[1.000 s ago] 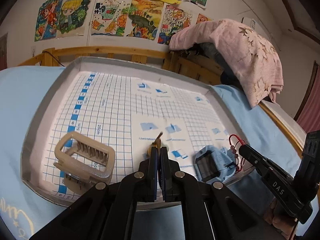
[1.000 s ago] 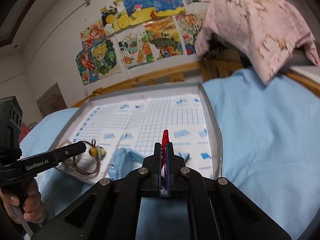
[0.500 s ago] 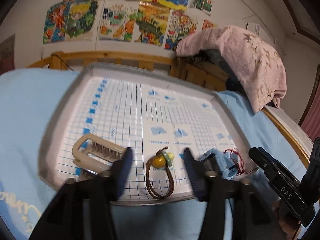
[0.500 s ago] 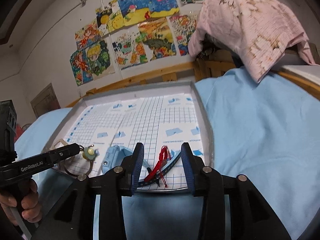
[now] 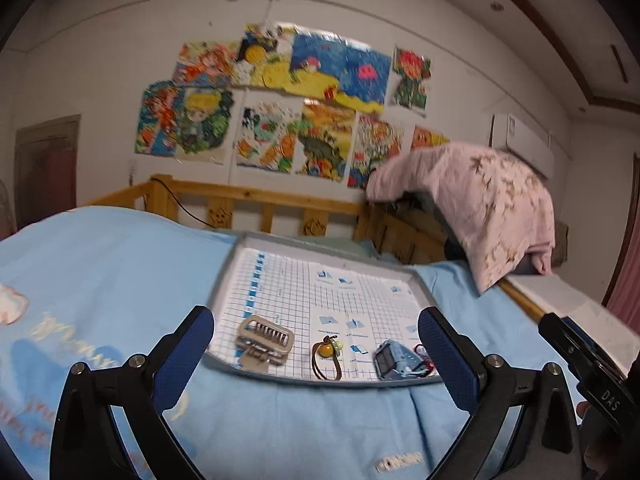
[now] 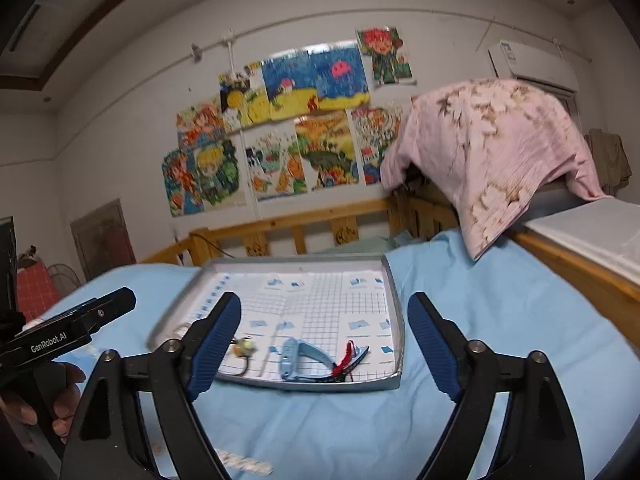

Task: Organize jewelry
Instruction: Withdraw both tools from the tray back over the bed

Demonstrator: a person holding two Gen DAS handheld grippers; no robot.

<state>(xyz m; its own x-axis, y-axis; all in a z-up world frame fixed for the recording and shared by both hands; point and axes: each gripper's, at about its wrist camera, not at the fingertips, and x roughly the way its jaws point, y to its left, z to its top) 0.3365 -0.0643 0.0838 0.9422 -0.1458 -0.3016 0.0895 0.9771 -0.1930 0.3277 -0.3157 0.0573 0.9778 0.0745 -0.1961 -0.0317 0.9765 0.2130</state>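
**Both grippers released, jewelry lying in tray**

Whereas a second ago each gripper was pinched together on an item, the left gripper point(image 5: 316, 354) and the right gripper point(image 6: 324, 342) are now standing with jaws wide apart and nothing between them; both sets of jaws have just been opening. Both are sitting farther back from the tray point(image 5: 224, 280) than before, above the blue bedsheet point(image 5: 100, 264).

Along the tray's near edge, four items are lying in a row: a beige hair claw point(image 5: 265, 340) at the left, a brown hair tie with a yellow bead point(image 5: 327, 356), a blue watch point(image 5: 394, 360), and a red bead bracelet point(image 5: 424, 360) at the right, touching the watch.

Only the left wrist view is showing the hair claw clearly; in the right wrist view the left finger point(image 6: 212, 344) is hiding it. That view is showing the bracelet point(image 6: 347, 356) and watch strap point(image 6: 308, 354) more plainly, plus a hand point(image 6: 60, 404) gripping the other tool's handle.
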